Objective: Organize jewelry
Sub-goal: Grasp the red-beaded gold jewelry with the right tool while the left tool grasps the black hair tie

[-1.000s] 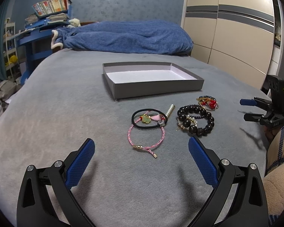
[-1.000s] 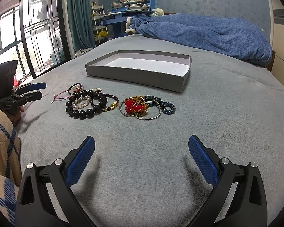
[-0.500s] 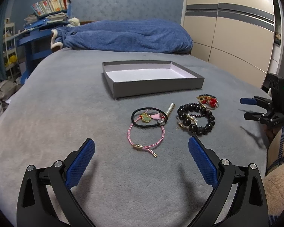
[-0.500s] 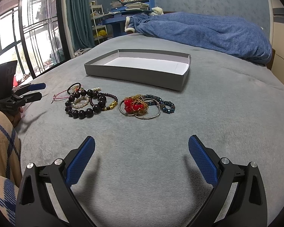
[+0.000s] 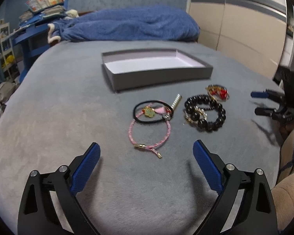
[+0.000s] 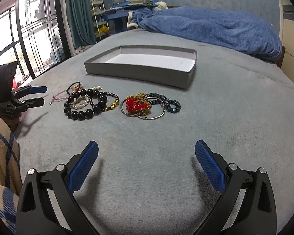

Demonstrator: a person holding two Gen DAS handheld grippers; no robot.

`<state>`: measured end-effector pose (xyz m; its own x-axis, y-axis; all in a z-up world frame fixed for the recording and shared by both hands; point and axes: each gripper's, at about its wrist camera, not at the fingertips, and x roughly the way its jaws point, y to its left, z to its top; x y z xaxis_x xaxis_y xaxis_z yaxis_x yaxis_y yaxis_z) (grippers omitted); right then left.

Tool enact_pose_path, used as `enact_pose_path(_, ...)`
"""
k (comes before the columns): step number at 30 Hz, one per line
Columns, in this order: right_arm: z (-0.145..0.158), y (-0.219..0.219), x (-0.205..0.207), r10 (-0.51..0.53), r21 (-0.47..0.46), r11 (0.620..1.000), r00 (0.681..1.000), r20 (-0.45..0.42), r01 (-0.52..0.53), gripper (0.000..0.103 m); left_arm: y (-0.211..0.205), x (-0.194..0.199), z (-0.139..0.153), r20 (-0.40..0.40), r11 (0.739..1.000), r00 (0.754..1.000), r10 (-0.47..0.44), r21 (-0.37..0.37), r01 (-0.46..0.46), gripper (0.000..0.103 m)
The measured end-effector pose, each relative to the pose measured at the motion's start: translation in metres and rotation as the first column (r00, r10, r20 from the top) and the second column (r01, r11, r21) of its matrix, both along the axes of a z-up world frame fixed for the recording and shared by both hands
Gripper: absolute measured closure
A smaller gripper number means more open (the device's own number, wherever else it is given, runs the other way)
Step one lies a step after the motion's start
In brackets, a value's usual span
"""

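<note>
With both tools wide and empty, lower the left tool (image 5: 146, 151) squarely over the pink cord (image 5: 149, 135), pinch it, then lift toward the box (image 5: 158, 78).

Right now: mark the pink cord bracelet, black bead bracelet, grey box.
pink cord bracelet (image 5: 167, 135): left wrist view, right side of cord.
black bead bracelet (image 5: 202, 122): left wrist view, near bead.
grey box (image 6: 135, 72): right wrist view, front wall.

Dim indoor light, window (image 6: 13, 39) daylight, motion blur, fisheye edges
</note>
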<state>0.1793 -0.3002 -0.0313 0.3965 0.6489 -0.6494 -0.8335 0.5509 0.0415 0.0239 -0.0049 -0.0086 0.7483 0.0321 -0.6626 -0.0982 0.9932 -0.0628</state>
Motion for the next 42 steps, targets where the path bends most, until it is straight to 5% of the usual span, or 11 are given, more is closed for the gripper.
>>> enact_pose_path(4,0.001,0.000,0.004,-0.019,-0.002,1.000,1.000,-0.012,0.019,0.006,-0.003,0.011,0.000,-0.045,1.000,0.999,0.004,0.005,-0.004,0.029)
enact_pose_path(20,0.012,0.009,0.018,-0.041,0.021,0.999,0.999,-0.035,0.042,0.007,0.004,0.080,0.001,-0.159,0.999,0.987,-0.037,-0.014,0.036,0.029)
enact_pose_path(26,0.014,0.027,0.024,-0.029,-0.005,1.000,0.999,-0.023,0.029,0.027,0.005,0.089,-0.008,-0.178,0.999,0.983,-0.047,-0.028,0.043,0.040)
enact_pose_path(37,0.007,0.073,0.037,0.027,-0.066,0.997,0.999,-0.036,-0.029,0.036,0.005,0.076,-0.009,-0.097,0.998,0.995,-0.034,-0.058,0.029,0.042)
enact_pose_path(39,0.001,0.078,0.043,0.026,-0.085,0.996,0.998,-0.050,-0.031,0.043,0.007,0.075,-0.008,-0.091,0.997,0.995,-0.035,-0.066,0.029,0.042)
enact_pose_path(42,-0.005,0.078,0.045,0.023,-0.093,0.995,0.997,-0.069,-0.029,0.068,0.008,0.076,-0.008,-0.094,0.997,0.995,-0.035,-0.077,0.028,0.042)
